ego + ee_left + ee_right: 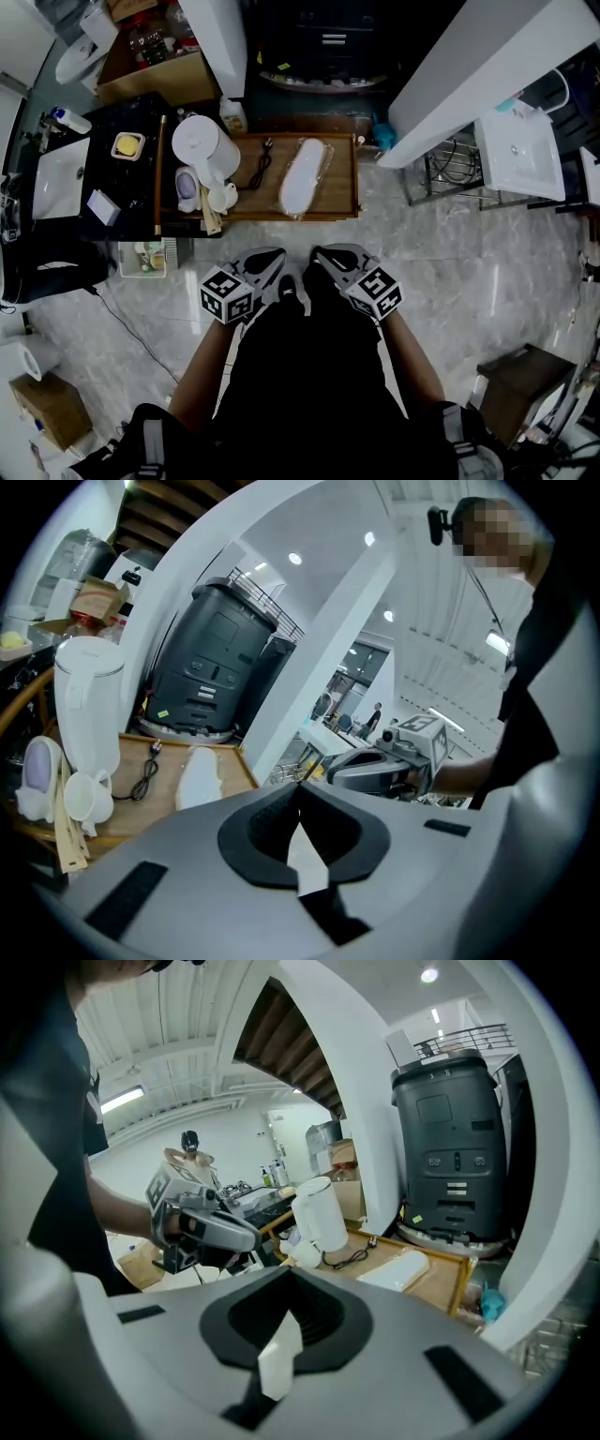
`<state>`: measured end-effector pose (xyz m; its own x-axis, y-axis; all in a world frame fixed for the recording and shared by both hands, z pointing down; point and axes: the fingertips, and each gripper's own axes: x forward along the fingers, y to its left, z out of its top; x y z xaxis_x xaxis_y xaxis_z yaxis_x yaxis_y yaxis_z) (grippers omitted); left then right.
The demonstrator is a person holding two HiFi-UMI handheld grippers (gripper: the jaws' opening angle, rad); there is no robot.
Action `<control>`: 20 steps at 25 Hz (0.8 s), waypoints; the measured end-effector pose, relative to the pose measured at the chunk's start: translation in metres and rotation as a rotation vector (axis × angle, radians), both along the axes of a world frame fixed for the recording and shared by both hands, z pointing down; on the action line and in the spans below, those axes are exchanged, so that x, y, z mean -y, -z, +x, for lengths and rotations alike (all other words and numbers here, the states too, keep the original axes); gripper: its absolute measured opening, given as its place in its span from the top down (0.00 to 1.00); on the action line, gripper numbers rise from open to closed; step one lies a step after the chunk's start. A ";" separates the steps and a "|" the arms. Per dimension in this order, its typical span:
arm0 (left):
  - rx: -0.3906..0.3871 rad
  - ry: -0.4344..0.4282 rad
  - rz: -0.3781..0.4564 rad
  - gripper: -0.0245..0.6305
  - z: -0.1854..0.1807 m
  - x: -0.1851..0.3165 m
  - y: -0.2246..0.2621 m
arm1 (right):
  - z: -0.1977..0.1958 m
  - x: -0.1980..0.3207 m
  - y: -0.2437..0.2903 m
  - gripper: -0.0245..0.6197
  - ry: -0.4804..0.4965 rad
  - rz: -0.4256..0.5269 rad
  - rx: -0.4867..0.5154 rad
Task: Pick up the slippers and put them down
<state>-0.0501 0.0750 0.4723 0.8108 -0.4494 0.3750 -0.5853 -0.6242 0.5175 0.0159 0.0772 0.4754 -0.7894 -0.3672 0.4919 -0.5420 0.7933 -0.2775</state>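
Head view first: the slippers (302,178) are a long white bundle, in what looks like a clear wrapper, lying on the low wooden table (342,211) straight ahead of the person. Nobody's touched them yet. Their long axis runs away from the person, tilted a bit, with one end toward the table's near edge and the other toward the far edge.

Both tools hang over the floor, short of the table and well apart from the slippers. The left tool (272,262) and right tool (326,261) sit side by side, tips close together and angled in toward each other. Each one has its jaws pinched together with nothing between them.

The slippers line up pretty much with the gap between the two tips, so honestly neither hand looks clearly nearer. My guess is either could reach forward and take the near end, but the jaws have to spread first.

A white kettle (202,142) and a black cable (258,167) sit on the table's left side, just beside the slippers, so the right side looks like the freer way in.
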 end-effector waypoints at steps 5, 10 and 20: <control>0.007 0.052 -0.011 0.95 0.006 0.029 -0.004 | 0.008 0.031 -0.005 0.95 0.057 -0.007 0.000; 0.017 0.121 -0.016 0.95 0.009 0.050 -0.004 | 0.018 0.053 -0.010 0.95 0.100 -0.024 0.001; 0.015 0.211 -0.022 0.95 0.003 0.064 -0.014 | 0.009 0.073 -0.021 0.95 0.188 -0.036 -0.003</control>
<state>-0.0471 0.0110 0.4859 0.6938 -0.6001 0.3982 -0.7096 -0.4755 0.5199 0.0254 0.0042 0.4965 -0.8411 -0.1951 0.5044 -0.3857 0.8703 -0.3064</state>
